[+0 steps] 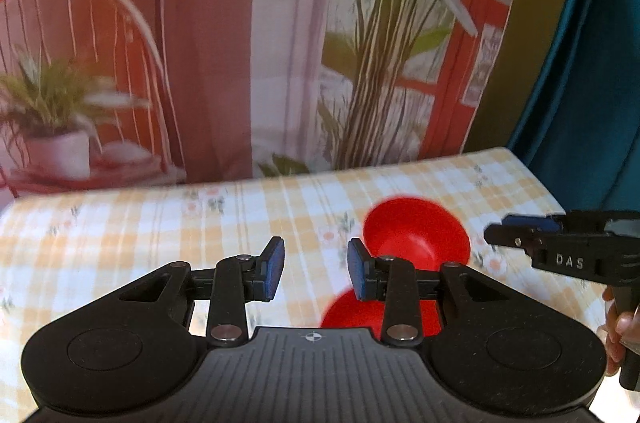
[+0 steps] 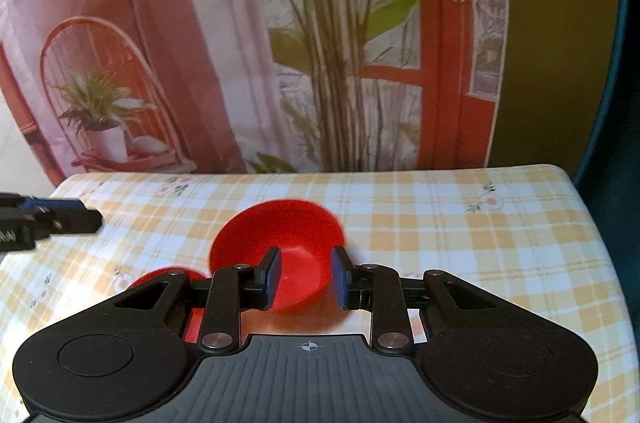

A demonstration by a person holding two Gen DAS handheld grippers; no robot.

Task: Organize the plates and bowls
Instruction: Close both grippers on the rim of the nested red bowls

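A red bowl [image 2: 280,243] sits on the yellow checked tablecloth [image 2: 440,223], its opening tilted toward my right gripper. It also shows in the left wrist view [image 1: 416,231]. A second red dish [image 1: 352,311] lies nearer, mostly hidden behind the gripper bodies; its edge shows in the right wrist view [image 2: 168,275]. My right gripper [image 2: 304,279] is open and empty, its fingers in front of the bowl's near rim. My left gripper [image 1: 316,271] is open and empty, to the left of both dishes. The right gripper also shows at the right edge of the left wrist view [image 1: 520,235].
A printed backdrop [image 1: 240,43] with plants and a chair hangs behind the table's far edge. A teal curtain [image 1: 580,63] hangs at the right. The table's right edge [image 2: 592,223] drops off close to the bowl's side.
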